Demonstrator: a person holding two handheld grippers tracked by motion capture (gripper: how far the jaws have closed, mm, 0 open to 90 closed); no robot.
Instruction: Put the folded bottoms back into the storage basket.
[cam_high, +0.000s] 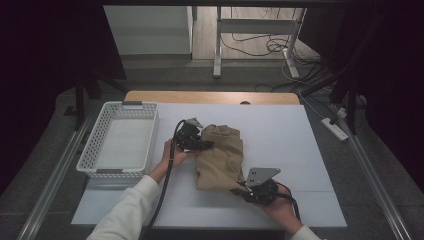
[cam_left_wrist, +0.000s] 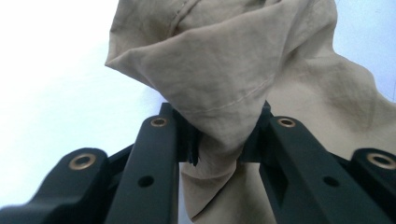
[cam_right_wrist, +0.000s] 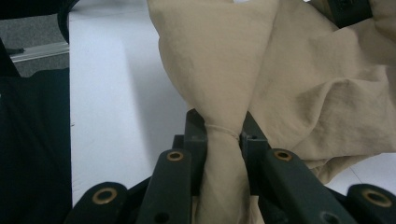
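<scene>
1 tan cloth garment (cam_high: 220, 157) lies crumpled at the middle of the white counter (cam_high: 280, 135), 1 white perforated basket (cam_high: 121, 140) sits well to its left near the counter's left edge, and 2 grippers work the cloth. High view: left gripper (cam_high: 202, 145) touches the garment's upper left edge, held by the left hand (cam_high: 174, 154) with the white sleeve (cam_high: 127, 210) running in from the bottom; a black cable (cam_high: 162, 195) trails down along that forearm. Right gripper (cam_high: 240, 189) sits at the garment's lower right corner, its grey 3-cornered plate (cam_high: 261, 175) on top, right hand (cam_high: 280, 206) gripping from behind, wrist near the counter's front edge. The 2 hands are spread diagonally across the cloth, left farther up, right nearer the person. Left gripper view: garment (cam_left_wrist: 233, 79) bunched into a fold, left gripper (cam_left_wrist: 219, 140) jaws clamped on that pinched fold, stitched seam visible just above the pinch, white counter (cam_left_wrist: 56, 93) behind. Right gripper view: right gripper (cam_right_wrist: 223, 135) jaws closed tight on a narrow twisted strip of the garment (cam_right_wrist: 299, 84), cloth fanning out above and to the right; white counter (cam_right_wrist: 116, 93) at left, dark floor area beyond its edge. Basket looks empty from above. Beyond the counter, 1 wooden strip (cam_high: 210, 97) lines its far edge, and floor cables (cam_high: 260, 45) lie in the background.
</scene>
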